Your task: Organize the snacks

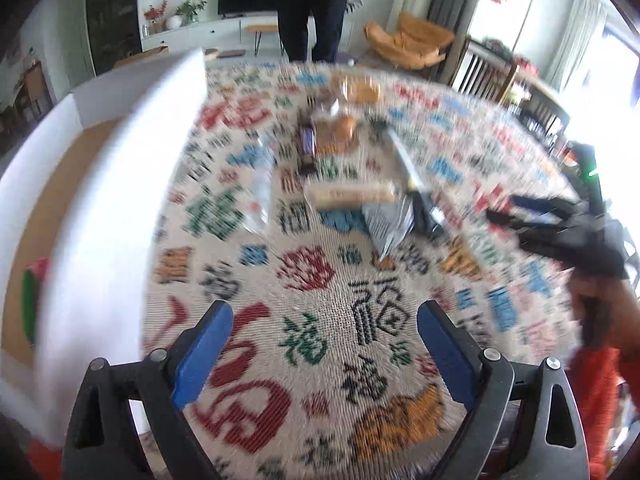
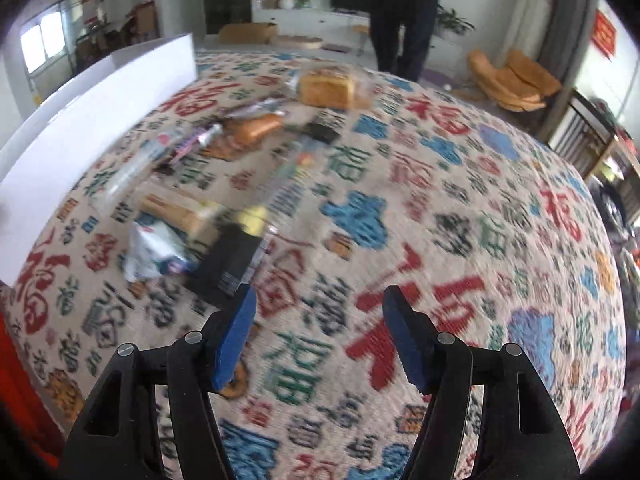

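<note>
A pile of snacks lies on the patterned tablecloth (image 1: pixel 320 320): a wrapped biscuit roll (image 1: pixel 352 194), a dark chocolate bar (image 1: pixel 307 144), a bun (image 1: pixel 340 128), a bagged loaf (image 1: pixel 356 88), a silver packet (image 1: pixel 386 224) and a black packet (image 1: pixel 428 212). My left gripper (image 1: pixel 324 344) hangs open over bare cloth in front of the pile, with nothing between its fingers. A white box (image 1: pixel 120 184) stands just to its left. My right gripper (image 2: pixel 320 320) is open and empty, and the black packet (image 2: pixel 228 264) lies just beyond its left finger. The loaf (image 2: pixel 328 88) sits farther back.
Inside the white box (image 2: pixel 96 120) lies something red and green (image 1: pixel 32 300). A person (image 1: pixel 312 12) stands beyond the table's far edge. An orange chair (image 1: pixel 408 44) and wooden chairs (image 1: pixel 488 68) are at the back right. Both views are blurred.
</note>
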A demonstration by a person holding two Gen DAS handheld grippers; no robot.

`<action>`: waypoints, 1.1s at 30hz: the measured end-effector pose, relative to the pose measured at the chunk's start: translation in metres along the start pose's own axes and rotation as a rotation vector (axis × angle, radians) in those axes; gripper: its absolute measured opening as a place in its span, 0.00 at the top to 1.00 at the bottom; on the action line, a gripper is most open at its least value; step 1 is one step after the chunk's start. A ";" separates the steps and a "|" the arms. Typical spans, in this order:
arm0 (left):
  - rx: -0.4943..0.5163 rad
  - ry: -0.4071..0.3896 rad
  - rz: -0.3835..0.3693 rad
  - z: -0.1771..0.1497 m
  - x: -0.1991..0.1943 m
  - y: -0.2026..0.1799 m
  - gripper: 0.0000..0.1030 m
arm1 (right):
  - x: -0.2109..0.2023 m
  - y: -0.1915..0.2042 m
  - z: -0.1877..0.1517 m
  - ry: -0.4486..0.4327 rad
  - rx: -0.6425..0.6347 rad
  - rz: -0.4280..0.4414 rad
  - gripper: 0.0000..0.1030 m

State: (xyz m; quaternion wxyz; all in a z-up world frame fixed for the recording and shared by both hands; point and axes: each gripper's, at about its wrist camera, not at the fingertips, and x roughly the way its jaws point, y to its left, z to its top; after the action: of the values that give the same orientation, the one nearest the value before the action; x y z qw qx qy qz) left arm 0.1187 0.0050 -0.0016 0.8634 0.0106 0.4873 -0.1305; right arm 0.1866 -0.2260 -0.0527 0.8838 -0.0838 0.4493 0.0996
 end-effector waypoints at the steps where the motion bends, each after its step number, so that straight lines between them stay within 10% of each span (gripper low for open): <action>1: 0.012 0.021 0.036 -0.002 0.021 -0.008 0.11 | 0.000 -0.010 -0.007 -0.005 0.028 -0.013 0.33; 9: -0.009 0.034 0.118 0.012 0.080 0.002 0.01 | 0.021 -0.026 -0.030 -0.049 0.097 -0.035 0.26; 33: 0.001 -0.048 0.122 0.002 0.074 0.000 0.00 | 0.051 -0.053 0.000 0.003 0.055 0.055 0.07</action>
State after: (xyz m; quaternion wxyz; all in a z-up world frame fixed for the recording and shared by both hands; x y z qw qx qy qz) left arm 0.1570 -0.0108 -0.0629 0.8812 0.0375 0.4648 -0.0783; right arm 0.2296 -0.2718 -0.0910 0.8820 -0.0474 0.4555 0.1114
